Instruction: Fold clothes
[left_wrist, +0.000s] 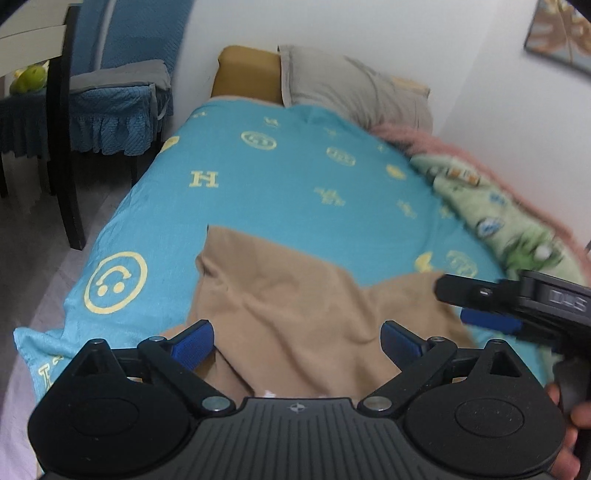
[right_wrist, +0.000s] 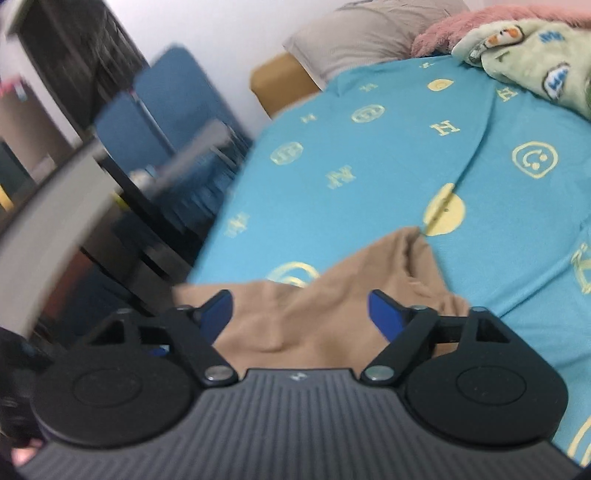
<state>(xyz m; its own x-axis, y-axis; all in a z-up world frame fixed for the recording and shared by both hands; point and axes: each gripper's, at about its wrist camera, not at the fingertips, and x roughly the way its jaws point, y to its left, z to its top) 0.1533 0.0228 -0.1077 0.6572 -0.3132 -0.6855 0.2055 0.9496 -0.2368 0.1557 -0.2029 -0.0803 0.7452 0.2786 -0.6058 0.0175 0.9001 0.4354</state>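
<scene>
Tan garment: rumpled, lying on near end of bed, atop turquoise bedspread with yellow prints. Left gripper: fingers spread wide, released, hovering over garment's near edge. Right gripper: fingers likewise spread, grasping nothing, above garment's right part. Far end: grey pillow. Right edge by wall: green printed blanket, pink fleece. Left of bed: blue-covered chair.

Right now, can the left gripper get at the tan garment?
Probably yes. The left gripper is open, with the tan garment spread on the blue bedspread directly between and ahead of its fingers. The right gripper sits off to the side.
</scene>
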